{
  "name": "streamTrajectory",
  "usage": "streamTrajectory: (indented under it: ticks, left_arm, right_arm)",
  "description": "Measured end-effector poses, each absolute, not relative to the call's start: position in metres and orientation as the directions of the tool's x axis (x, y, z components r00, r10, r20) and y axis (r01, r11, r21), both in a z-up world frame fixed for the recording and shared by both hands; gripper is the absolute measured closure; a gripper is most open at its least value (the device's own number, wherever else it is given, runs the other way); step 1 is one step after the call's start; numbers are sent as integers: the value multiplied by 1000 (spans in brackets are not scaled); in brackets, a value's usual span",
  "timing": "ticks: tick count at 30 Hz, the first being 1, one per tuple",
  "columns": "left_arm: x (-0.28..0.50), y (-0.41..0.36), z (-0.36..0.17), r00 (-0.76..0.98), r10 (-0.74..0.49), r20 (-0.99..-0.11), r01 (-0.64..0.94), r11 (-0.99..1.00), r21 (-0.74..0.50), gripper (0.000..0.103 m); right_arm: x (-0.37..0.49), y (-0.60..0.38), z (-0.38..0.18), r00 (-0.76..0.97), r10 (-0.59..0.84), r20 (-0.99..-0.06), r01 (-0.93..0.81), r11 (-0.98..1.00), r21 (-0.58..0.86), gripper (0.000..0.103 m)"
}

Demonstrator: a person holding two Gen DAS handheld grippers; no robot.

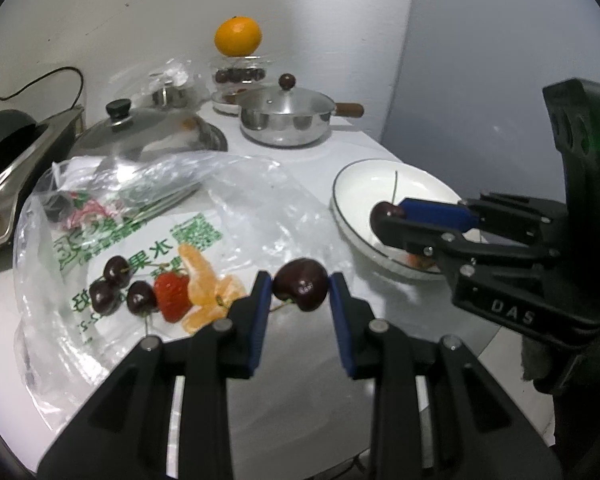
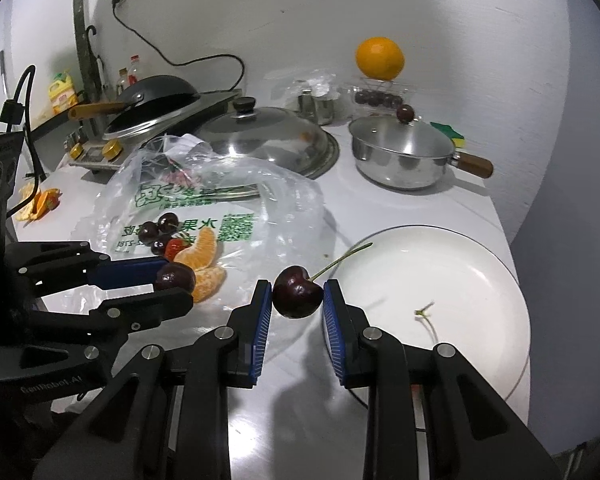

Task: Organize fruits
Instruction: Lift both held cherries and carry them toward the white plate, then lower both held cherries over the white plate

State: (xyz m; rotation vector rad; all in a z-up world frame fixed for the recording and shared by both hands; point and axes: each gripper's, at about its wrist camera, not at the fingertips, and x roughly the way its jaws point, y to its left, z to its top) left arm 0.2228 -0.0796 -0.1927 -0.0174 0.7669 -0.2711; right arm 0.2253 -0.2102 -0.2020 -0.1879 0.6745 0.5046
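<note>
My left gripper [image 1: 300, 286] is shut on a dark cherry [image 1: 301, 284], held above the table beside the plastic bag [image 1: 240, 192]. On the bag lie three cherries [image 1: 118, 288], a strawberry [image 1: 173, 296] and tangerine segments [image 1: 200, 284]. My right gripper [image 2: 297, 294] is shut on a second cherry [image 2: 297, 292] with a long stem, at the left rim of the white plate [image 2: 460, 280]. A loose stem [image 2: 426, 312] lies on the plate. In the left wrist view the right gripper [image 1: 388, 216] holds its cherry [image 1: 386, 212] over the plate [image 1: 356, 184].
A steel pot with lid [image 2: 400, 156], a domed lid [image 2: 268, 136], a wok on a cooker [image 2: 156, 92], an orange on a cherry box [image 2: 379, 58] and peel [image 2: 40, 202] stand around the table. The table's right edge runs just past the plate.
</note>
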Motion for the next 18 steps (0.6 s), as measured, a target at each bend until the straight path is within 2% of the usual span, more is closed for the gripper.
streamTrajectory:
  ticks: [18]
  left_arm:
    - [242, -128, -190, 671, -262, -694, 289, 954, -81, 72]
  right_arm:
    - [233, -274, -204, 698, 351, -624, -430, 902, 27, 74]
